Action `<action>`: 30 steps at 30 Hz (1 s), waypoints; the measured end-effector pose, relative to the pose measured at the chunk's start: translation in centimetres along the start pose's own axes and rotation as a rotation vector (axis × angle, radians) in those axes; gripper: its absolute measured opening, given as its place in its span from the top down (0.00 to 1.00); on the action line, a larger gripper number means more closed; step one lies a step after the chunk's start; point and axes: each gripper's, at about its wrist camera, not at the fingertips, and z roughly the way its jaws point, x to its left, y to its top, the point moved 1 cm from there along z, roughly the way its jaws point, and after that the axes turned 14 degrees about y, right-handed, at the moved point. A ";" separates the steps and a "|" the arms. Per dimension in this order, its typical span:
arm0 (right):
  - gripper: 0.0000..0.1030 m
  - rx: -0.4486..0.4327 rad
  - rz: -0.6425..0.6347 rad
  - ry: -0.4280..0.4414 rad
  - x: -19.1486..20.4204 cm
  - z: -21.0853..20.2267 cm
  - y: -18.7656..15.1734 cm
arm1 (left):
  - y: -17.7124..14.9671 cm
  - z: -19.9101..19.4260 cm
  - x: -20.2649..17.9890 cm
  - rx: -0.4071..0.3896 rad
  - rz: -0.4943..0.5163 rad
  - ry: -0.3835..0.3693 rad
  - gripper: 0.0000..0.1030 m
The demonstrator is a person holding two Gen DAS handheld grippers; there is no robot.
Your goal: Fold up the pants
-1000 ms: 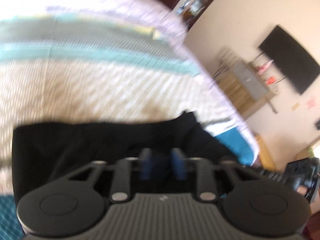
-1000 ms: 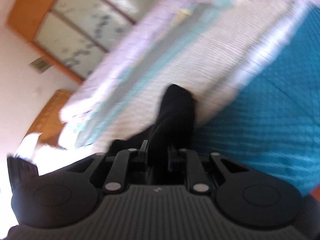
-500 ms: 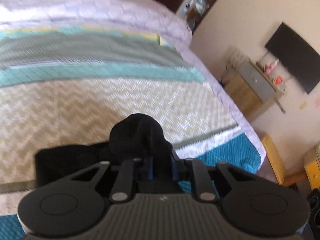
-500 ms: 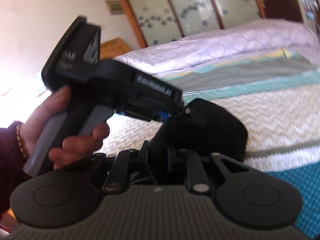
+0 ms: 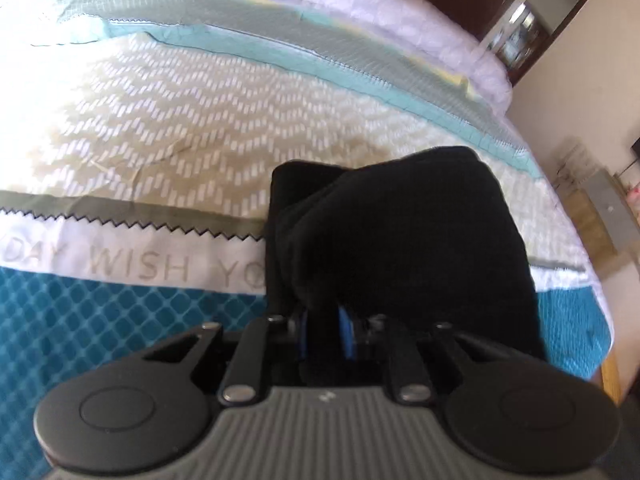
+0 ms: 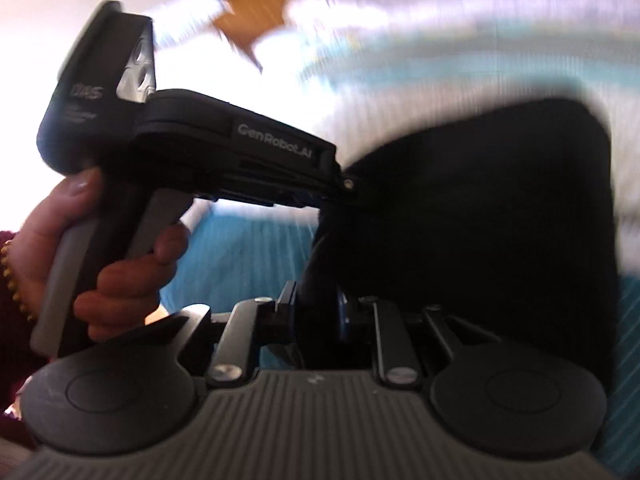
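Note:
The black pants (image 5: 400,240) are bunched into a thick dark bundle above the patterned bed cover (image 5: 200,140). My left gripper (image 5: 324,332) is shut on a fold of the pants, the blue pads pinching the cloth. In the right wrist view the pants (image 6: 480,200) fill the right half. There, my right gripper (image 6: 318,312) has cloth pressed between its pads, and its jaws are opening slightly. The left gripper (image 6: 350,190) shows from the side, its tip buried in the same bundle, with a hand (image 6: 120,276) on its grip.
The bed has a teal quilted strip (image 5: 120,312) near me, a white lettered band and chevron stripes beyond. A wooden doorway (image 5: 516,12) stands at the far right. Low furniture (image 5: 600,216) lines the wall past the bed's right edge.
The left gripper shut on the pants and carried the bundle lower and sideways over the bed. The right view swung round, and the left gripper came closer in it.

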 end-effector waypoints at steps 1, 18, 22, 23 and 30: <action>0.77 -0.019 -0.010 0.015 -0.1 -0.4 -0.1 | 0.0 -0.1 -0.3 -0.020 0.010 0.002 0.85; 0.68 -0.166 0.170 -0.084 -6.0 -8.2 3.2 | 2.1 -1.0 -0.8 -0.060 0.014 -0.044 0.47; 0.68 -0.175 0.189 -0.081 -5.0 -7.1 2.3 | 4.1 0.4 -1.2 -0.030 -0.045 -0.065 0.56; 0.68 -0.174 0.185 -0.089 -4.7 -7.0 2.2 | 4.5 0.9 -1.5 -0.035 -0.041 -0.023 0.78; 0.73 -0.151 0.167 -0.120 -5.7 -5.8 2.7 | 2.3 4.3 -4.1 -0.195 0.153 0.224 0.90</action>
